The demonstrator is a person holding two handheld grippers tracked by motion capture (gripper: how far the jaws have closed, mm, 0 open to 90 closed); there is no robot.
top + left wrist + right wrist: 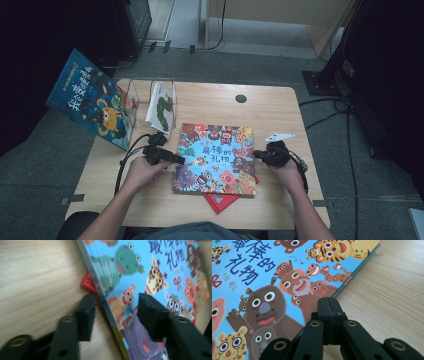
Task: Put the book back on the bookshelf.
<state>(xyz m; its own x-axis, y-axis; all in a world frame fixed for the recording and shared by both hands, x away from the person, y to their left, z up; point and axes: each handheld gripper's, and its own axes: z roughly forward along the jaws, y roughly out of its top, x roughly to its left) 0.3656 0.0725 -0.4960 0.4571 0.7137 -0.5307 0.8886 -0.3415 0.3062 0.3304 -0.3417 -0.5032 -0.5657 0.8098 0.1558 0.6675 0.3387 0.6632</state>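
A colourful picture book with cartoon animals lies flat on the wooden table, on top of a red book that peeks out below it. My left gripper is at the picture book's left edge. In the left gripper view its jaws stand apart astride that edge: one jaw is over the table beside the red book, the other over the cover. My right gripper rests at the book's right edge. Its jaws are pressed together with nothing between them, tips over the cover's border.
A blue picture book leans upright off the table's far left corner. Beside it a clear rack holds a white book. A dark round grommet sits in the tabletop at the back. Cables trail on the floor at the right.
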